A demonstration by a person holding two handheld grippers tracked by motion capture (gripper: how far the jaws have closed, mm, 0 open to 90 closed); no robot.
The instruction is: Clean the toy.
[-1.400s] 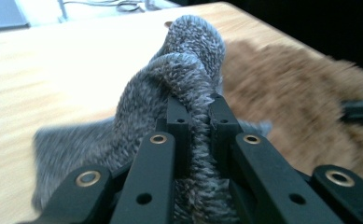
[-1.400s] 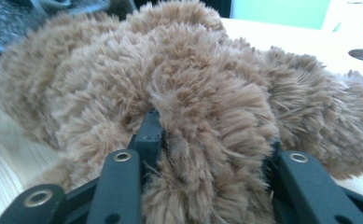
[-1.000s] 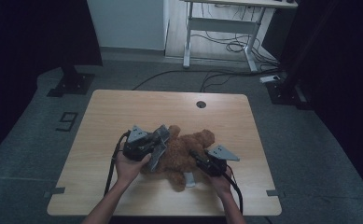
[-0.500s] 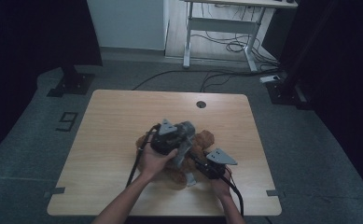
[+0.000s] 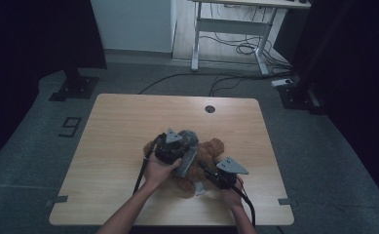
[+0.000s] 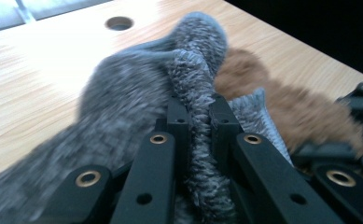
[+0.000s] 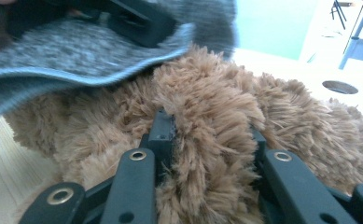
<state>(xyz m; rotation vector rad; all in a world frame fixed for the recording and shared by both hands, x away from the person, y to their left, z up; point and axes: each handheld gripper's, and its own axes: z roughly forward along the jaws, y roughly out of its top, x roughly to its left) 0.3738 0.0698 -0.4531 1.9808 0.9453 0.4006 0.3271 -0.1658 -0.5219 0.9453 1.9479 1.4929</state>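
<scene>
Nearest the front edge of the pale wooden surface (image 5: 109,126), the right tongs (image 5: 210,176) are pinched on a thick tuft of the brown plush teddy bear (image 5: 207,152); in the right gripper view the long pile bulges out between the black jaws (image 7: 207,154). The bear lies a little toward the front right corner, well inside the edges. Just beyond, the left tongs (image 5: 180,151) are pressed together on a fold of the grey knitted garment (image 5: 189,157), a small ribbed piece draped over the bear's upper body; the left gripper view shows the bunched knit (image 6: 195,107) squeezed in the narrow gap, with the rest of the cloth spreading loosely to the side. Both things look light and soft: the plush should squash and give under a grip, so a hold on a limb or a deep pinch of fur seems safer than a skim of pile. The knit likely stretches and slides, so its hem or cuff edge is the better place to take it. Farther off, a round cable hole (image 5: 210,108) sits near the far edge.
</scene>
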